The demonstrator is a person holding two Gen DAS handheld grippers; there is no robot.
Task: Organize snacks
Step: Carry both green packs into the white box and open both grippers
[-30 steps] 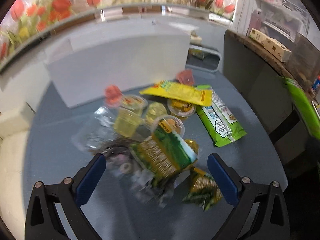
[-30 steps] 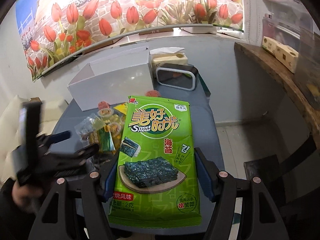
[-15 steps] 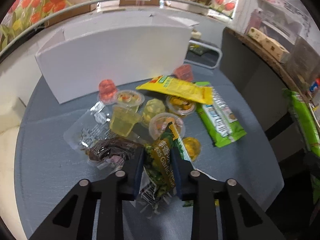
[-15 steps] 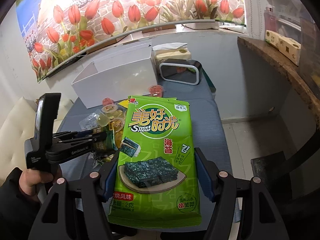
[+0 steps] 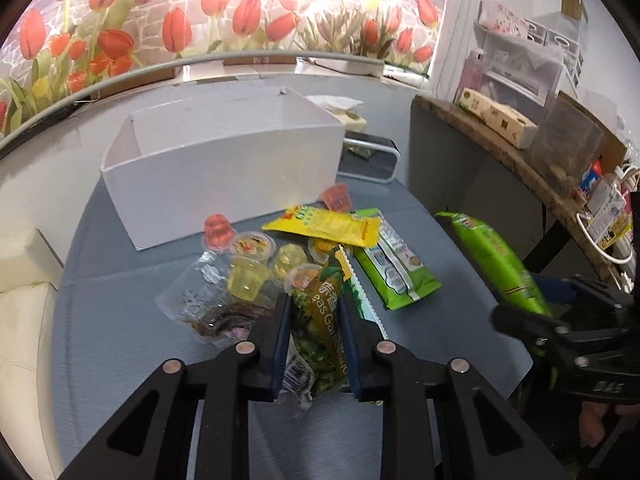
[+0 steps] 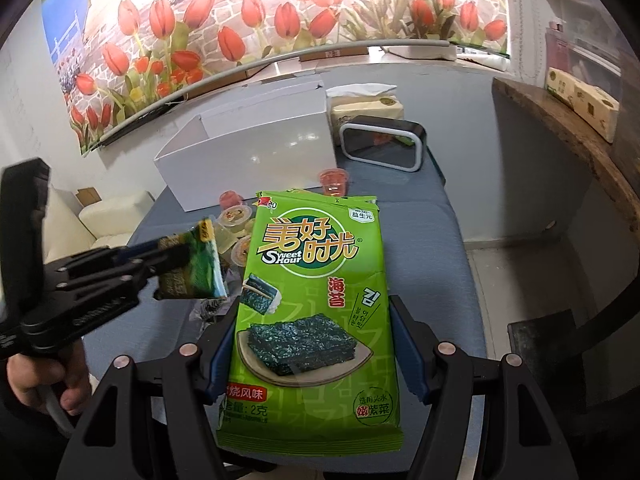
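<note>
My left gripper [image 5: 314, 312] is shut on a green garlic-peas packet [image 5: 320, 332] and holds it above the snack pile; both show in the right wrist view, gripper [image 6: 160, 256] and packet [image 6: 192, 268]. My right gripper [image 6: 310, 332] is shut on a large green seaweed packet [image 6: 312, 312], held above the table's right front; it shows at the right in the left wrist view [image 5: 496, 264]. An open white box [image 5: 224, 168] stands at the back of the grey table [image 5: 120, 304]. Jelly cups [image 5: 248, 280], a yellow packet [image 5: 324, 226] and a green wafer packet [image 5: 396, 264] lie in front of it.
A black-rimmed container [image 5: 370, 156] and a tissue pack [image 6: 366, 110] sit right of the box. A wooden shelf [image 5: 512, 160] with boxes runs along the right. A cream sofa [image 5: 24, 280] is left of the table. Clear wrappers [image 5: 204, 304] lie in the pile.
My left gripper closed on the garlic-peas packet and lifted it off the pile. My right gripper kept the seaweed packet and stayed nearly still.
</note>
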